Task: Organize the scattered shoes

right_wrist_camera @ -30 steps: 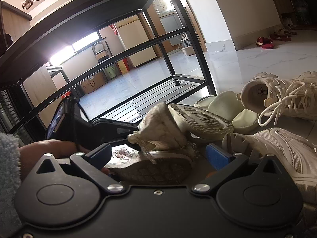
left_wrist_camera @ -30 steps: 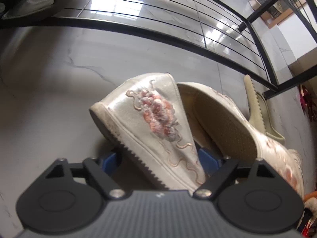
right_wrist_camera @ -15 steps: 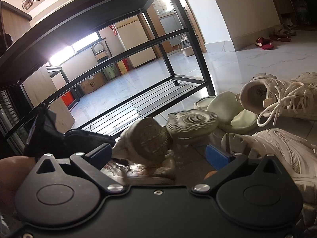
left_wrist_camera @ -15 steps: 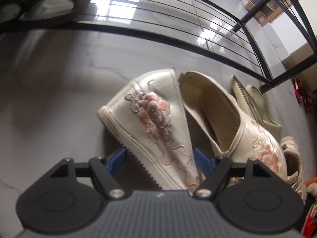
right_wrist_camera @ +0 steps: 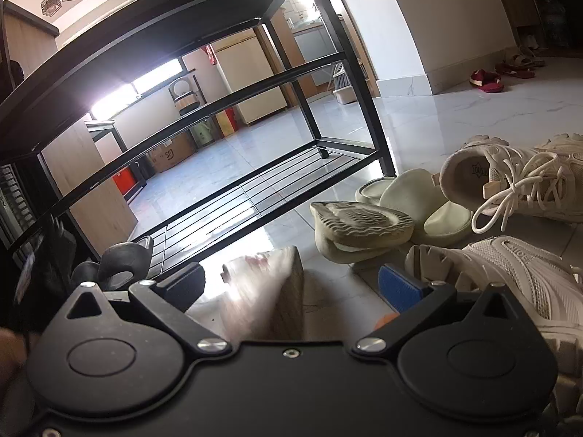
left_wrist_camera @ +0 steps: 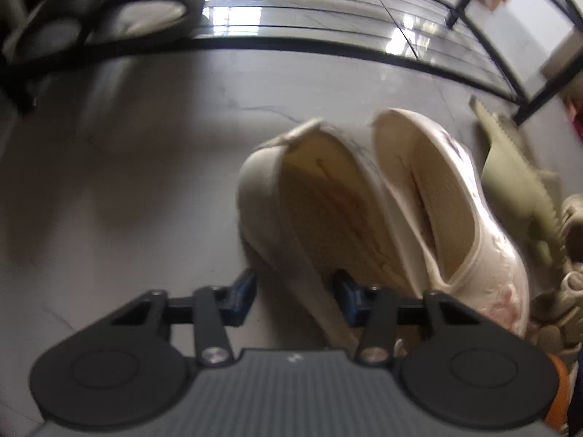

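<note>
Pointing steeply down at the floor (left_wrist_camera: 109,182), the left gripper (left_wrist_camera: 295,291) is seen w/ its fingers (left_wrist_camera: 242,291) just narrowed and now clamped on the sidewall of a cream embroidered shoe (left_wrist_camera: 302,211); one blue pad sits outside the shoe, the other inside the opening. Its twin shoe (left_wrist_camera: 448,218) is lying just beside it at 3 o'clock, touching, opening turned toward the camera. A pale green slide (left_wrist_camera: 517,182) is seen further out at 3 o'clock. The black shoe rack (left_wrist_camera: 291,42) is at 12 o'clock, w/ dark slippers (left_wrist_camera: 120,18) on its bottom shelf at 11.

The right gripper (right_wrist_camera: 291,284) is held w/ fingers (right_wrist_camera: 399,287) spread wide, nothing gripped; the blurred embroidered shoe is seen between them, contact can't be told. White sneakers (right_wrist_camera: 517,182) are at 2–3 o'clock.
</note>
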Demonstrator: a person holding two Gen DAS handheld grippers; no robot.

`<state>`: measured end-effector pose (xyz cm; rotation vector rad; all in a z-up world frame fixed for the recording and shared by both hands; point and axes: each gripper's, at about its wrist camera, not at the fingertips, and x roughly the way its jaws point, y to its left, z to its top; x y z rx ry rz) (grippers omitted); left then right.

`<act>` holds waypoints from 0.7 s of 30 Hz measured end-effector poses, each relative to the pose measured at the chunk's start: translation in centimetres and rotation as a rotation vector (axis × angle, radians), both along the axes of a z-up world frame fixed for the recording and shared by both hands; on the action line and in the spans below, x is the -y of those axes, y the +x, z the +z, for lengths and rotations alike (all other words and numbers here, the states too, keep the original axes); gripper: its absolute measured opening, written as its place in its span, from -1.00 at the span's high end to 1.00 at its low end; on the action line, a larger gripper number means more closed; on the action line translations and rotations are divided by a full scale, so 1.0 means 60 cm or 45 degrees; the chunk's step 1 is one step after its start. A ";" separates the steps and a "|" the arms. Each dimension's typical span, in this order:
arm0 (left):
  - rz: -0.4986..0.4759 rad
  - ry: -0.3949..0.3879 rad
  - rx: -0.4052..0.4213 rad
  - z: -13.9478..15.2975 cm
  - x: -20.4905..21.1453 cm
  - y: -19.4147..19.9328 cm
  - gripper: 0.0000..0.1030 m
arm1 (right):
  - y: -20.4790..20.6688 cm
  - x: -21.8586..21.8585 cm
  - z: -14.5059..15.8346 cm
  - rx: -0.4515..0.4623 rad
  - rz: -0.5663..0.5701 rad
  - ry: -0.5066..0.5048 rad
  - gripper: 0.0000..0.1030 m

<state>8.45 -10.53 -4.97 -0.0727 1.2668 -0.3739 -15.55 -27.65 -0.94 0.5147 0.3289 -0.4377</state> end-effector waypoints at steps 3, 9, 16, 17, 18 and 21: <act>0.027 -0.039 -0.011 -0.004 -0.010 0.003 0.10 | -0.005 -0.006 0.002 -0.002 0.005 -0.009 -1.00; -0.030 0.044 0.038 0.007 0.013 0.001 0.25 | -0.004 -0.006 0.002 -0.009 0.003 -0.013 -1.00; -0.065 0.059 0.056 0.016 0.018 0.002 0.37 | -0.001 -0.006 0.001 -0.013 0.009 -0.007 -1.00; -0.061 0.051 0.030 0.013 0.013 0.000 0.11 | 0.000 -0.006 0.001 -0.014 0.011 -0.005 -1.00; -0.051 0.045 0.002 0.008 0.011 -0.002 -0.28 | 0.001 -0.006 0.001 -0.015 0.012 -0.004 -1.00; 0.006 0.013 -0.004 0.004 0.003 -0.008 -0.50 | 0.003 -0.006 0.001 -0.017 0.017 0.001 -1.00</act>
